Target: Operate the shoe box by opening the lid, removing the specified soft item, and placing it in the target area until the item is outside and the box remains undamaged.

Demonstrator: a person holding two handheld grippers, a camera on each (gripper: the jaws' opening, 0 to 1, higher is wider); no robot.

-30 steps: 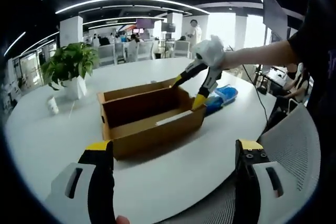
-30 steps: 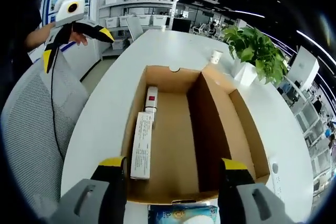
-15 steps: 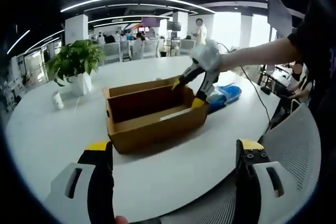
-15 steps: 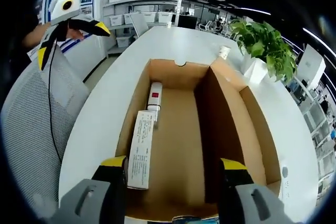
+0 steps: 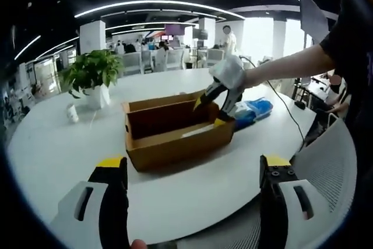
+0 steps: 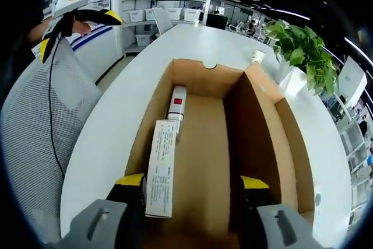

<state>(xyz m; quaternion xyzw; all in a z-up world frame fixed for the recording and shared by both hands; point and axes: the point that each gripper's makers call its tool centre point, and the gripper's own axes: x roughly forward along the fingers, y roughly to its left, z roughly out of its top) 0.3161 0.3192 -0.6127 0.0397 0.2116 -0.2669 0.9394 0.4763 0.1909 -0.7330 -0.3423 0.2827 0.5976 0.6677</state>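
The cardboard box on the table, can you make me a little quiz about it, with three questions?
1. True or false: the cardboard box has its lid open.
2. What lies along one inner wall of the box? A) a long white carton B) a red ball C) a shoe
3. Fill in: beside the white cup on the table stands a potted ____.

Key: 1 true; 2 A; 3 plant.
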